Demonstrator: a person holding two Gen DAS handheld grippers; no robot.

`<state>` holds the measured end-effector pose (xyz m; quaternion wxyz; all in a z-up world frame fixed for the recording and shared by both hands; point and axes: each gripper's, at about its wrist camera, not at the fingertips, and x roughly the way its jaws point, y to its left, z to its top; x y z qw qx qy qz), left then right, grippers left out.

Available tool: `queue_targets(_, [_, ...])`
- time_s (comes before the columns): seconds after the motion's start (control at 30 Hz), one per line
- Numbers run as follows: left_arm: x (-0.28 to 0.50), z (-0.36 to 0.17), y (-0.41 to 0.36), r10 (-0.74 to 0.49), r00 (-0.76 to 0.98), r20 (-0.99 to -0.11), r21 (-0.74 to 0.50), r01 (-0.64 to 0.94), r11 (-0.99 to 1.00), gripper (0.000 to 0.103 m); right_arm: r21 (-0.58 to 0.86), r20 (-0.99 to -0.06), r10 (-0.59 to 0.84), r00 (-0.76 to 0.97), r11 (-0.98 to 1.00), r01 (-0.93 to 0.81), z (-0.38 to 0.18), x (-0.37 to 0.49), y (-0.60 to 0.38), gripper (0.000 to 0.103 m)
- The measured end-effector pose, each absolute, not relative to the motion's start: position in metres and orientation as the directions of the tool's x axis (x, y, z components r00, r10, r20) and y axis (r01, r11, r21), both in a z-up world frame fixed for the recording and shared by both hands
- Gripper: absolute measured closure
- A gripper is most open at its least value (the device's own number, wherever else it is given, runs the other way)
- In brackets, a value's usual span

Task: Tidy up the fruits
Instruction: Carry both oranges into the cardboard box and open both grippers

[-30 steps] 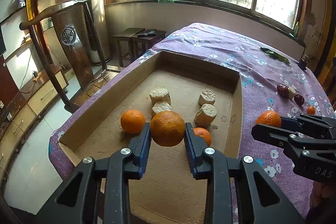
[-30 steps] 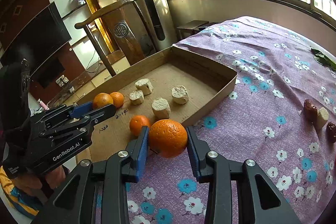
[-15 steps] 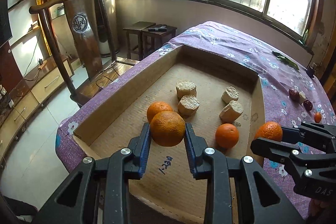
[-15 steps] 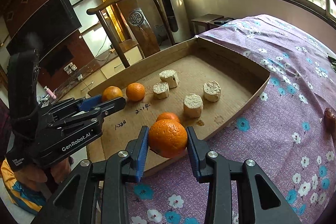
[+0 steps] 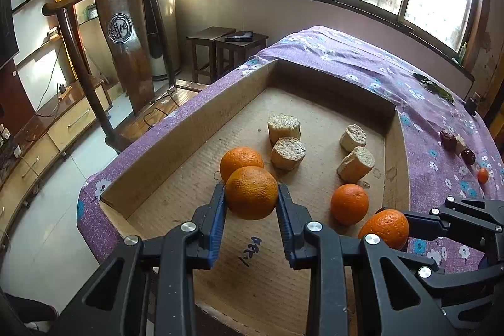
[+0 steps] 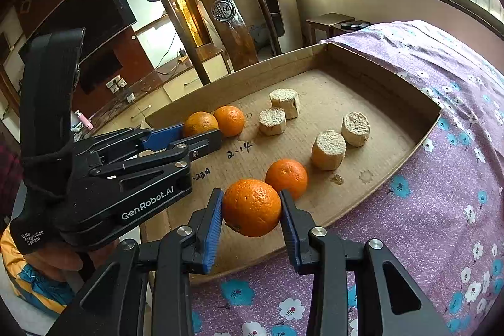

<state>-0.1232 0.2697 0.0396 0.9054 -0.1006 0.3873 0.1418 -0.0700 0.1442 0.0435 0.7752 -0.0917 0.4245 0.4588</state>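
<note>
Here, each hand-held gripper clamps a round orange fruit: the left hand-held gripper (image 5: 251, 200) over the shallow cardboard tray (image 5: 176, 144), the right hand-held gripper (image 6: 251, 210) at its near edge.

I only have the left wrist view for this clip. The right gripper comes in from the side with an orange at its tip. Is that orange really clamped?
Observer: Yes. The right wrist view shows the right gripper with both blue pads pressed on the orange.
Operator: I see one handwritten mark on the box floor near my fingers. Is there another?
Observer: Yes, a second mark reading 2.14 sits on the cardboard tray, near a loose orange.
Operator: Is there any label on the left gripper?
Observer: The side of the left gripper is printed with GenRobot.AI.
</note>
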Motion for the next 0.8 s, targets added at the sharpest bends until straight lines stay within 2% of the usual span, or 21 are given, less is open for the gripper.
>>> queue_targets(0.8, [-0.123, 0.031, 0.275, 0.180, 0.649, -0.739, -0.075, -0.344, 0.936, 0.073, 0.208, -0.774, 0.602, 0.194, 0.532, -0.821, 0.033, -0.077, 0.160, 0.064])
